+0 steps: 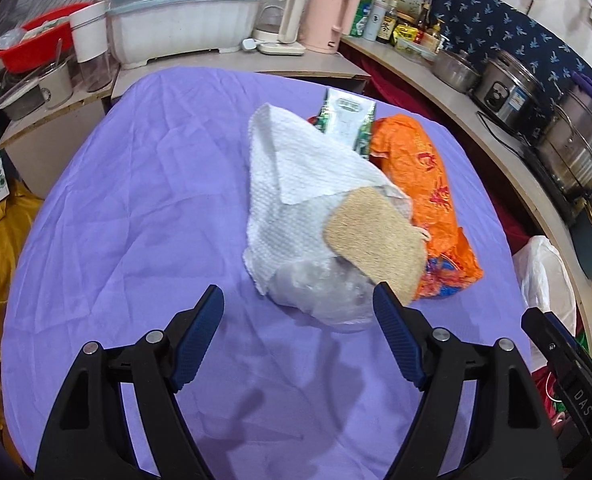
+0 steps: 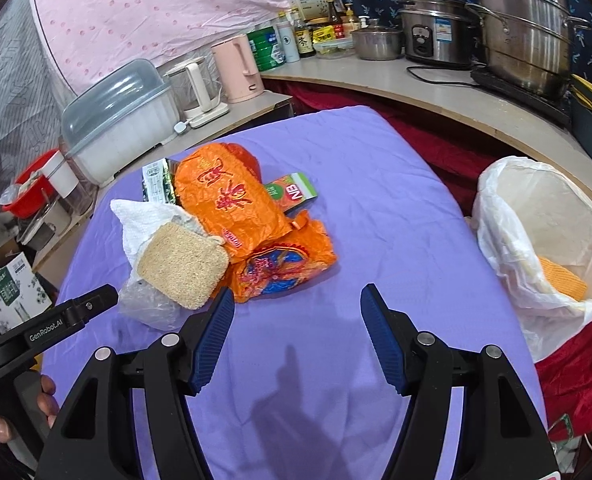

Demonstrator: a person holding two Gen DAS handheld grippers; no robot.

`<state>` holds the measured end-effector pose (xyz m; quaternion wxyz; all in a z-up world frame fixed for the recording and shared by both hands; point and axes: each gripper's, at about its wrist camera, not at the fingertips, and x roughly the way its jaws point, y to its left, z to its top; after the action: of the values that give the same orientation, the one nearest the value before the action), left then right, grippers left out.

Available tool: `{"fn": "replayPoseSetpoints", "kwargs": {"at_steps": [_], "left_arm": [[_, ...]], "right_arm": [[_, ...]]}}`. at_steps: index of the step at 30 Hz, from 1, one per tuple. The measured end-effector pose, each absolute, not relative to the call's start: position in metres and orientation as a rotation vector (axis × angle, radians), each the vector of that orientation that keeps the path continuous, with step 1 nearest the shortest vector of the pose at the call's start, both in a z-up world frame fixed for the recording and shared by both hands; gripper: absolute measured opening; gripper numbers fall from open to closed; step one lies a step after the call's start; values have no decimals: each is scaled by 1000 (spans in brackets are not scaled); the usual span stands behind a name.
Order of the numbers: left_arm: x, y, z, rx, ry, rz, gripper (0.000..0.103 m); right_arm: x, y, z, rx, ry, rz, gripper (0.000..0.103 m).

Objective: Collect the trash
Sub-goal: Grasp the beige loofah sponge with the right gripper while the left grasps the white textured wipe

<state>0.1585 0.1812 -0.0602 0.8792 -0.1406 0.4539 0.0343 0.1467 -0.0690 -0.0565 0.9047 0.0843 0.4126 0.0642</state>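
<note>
A heap of trash lies on the purple cloth (image 1: pixel 135 208): a white paper towel (image 1: pixel 296 168), a tan loofah sponge (image 1: pixel 376 248) (image 2: pixel 181 264), a clear crumpled plastic bag (image 1: pixel 324 296) (image 2: pixel 147 304), orange wrappers (image 1: pixel 428 184) (image 2: pixel 231 200), a green-and-white packet (image 1: pixel 348 120) and a small green-orange carton (image 2: pixel 293 192). My left gripper (image 1: pixel 298 300) is open and empty, its fingertips just short of the plastic bag. My right gripper (image 2: pixel 296 298) is open and empty, to the right of the heap. A bin with a white liner (image 2: pixel 544 240) stands off the table's right edge, with a yellow item inside.
Counters run behind and to the right with a dish rack (image 1: pixel 183 20), kettles (image 2: pixel 237 68), bottles, a rice cooker (image 2: pixel 436 32) and steel pots (image 2: pixel 524 28). A red basin (image 1: pixel 35 36) and boxes stand at the left. Red cloth lies under the bin.
</note>
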Motion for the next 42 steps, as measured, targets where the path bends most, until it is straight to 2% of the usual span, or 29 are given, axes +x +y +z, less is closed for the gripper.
{"fn": "replayPoseSetpoints", "kwargs": {"at_steps": [10,25,32,36,39,42], "left_arm": [[168,215,-70,-328,956,138,73],[181,244,-83,-360,984,174,73],[188,250,-91,-377,1000,157,73],[192,245,-91,-379,1000,126,73],[196,236,-89,-382,997,90,73],[201,222,-88,-369,996,56,73]], "right_arm": [[161,-16,-79,175,921,266,63],[200,62,-94,35,928,346,64],[211,61,-111,-4,943,316,64],[210,46,-106,49,928,316,58],[207,36,-100,84,923,320,40],[204,25,-93,130,908,316,35]]}}
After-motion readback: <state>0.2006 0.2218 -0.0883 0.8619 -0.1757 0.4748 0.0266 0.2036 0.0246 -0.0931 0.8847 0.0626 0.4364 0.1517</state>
